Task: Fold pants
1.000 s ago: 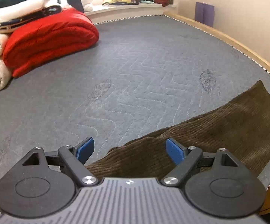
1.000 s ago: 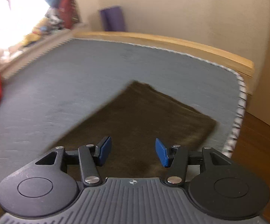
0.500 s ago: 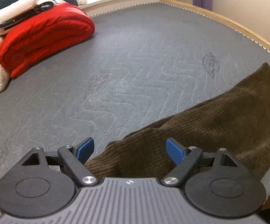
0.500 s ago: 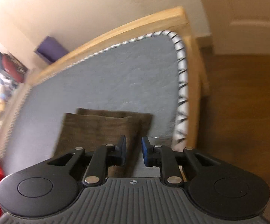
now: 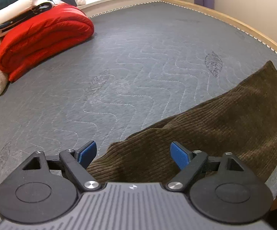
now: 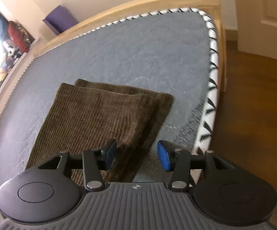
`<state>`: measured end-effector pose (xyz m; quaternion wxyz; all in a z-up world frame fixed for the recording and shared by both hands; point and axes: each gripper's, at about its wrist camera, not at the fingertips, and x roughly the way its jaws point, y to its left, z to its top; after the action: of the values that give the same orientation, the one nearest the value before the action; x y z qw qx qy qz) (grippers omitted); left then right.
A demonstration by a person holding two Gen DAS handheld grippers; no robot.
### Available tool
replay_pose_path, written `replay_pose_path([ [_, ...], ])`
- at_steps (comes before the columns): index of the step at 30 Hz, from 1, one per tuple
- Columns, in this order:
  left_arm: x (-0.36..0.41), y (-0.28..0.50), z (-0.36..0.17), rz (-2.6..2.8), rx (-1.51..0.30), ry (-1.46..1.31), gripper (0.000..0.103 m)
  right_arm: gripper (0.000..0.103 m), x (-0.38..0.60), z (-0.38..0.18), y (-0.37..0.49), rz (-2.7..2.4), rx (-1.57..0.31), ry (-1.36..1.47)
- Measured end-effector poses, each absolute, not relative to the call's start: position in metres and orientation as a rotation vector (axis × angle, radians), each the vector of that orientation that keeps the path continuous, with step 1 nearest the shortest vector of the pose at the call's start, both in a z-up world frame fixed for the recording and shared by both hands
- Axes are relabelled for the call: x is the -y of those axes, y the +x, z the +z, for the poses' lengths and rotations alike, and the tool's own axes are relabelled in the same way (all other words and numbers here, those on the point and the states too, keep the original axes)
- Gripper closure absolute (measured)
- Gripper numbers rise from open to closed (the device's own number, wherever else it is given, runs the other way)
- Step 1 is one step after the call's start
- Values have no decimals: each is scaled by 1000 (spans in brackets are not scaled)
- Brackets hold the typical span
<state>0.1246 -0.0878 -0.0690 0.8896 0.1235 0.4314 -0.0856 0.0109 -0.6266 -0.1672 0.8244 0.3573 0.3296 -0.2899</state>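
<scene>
The brown pants [image 6: 100,118] lay folded on the gray bed [image 6: 138,57], near its corner. The left tool [image 5: 132,153] hung wide open over one end of the pants [image 5: 215,130] and held nothing. The right tool [image 6: 136,156] was opening over the edge of the pants, and its blue pads [image 6: 163,158] squeezed nothing. A red blanket [image 5: 42,38] sat far off.

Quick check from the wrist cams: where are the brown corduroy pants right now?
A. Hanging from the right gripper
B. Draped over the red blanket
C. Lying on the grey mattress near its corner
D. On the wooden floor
C: the brown corduroy pants lie flat on the grey mattress near its piped corner, clear of the red blanket, and neither gripper pinches them.
</scene>
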Motion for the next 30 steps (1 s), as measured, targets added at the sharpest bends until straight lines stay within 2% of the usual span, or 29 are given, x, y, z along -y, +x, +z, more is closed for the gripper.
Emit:
replay_pose_path([
  [2,82,124,-65,-172,-889,249,15,64,628,-170,12,-625,-670,782],
  [4,75,123,-62,-161,-882,241,15,79,629,-172,11,-646,-655,803],
  [6,66,122,-59,-147,-880,229,15,86,626,-168,12,-666,-646,785],
  [11,37,120,-53,-91,-865,207,15,89,559,-97,31,-631,-524,506],
  [15,6,120,-48,-8,-861,156,15,91,424,-35,47,-383,-422,96],
  [18,-21,121,-46,49,-877,89,15,103,303,-22,36,-37,-374,-147],
  [21,-43,121,-44,79,-888,41,15,103,192,-44,6,354,-384,-407],
  [24,-56,120,-42,94,-896,32,15,103,124,-89,-20,692,-593,-518],
  [26,-62,121,-42,100,-904,26,15,103,97,-115,-44,778,-607,-685],
  [29,-64,123,-41,92,-913,18,15,101,103,-109,-38,727,-612,-629],
  [30,-63,124,-41,88,-913,18,15,92,112,-103,-28,672,-616,-580],
])
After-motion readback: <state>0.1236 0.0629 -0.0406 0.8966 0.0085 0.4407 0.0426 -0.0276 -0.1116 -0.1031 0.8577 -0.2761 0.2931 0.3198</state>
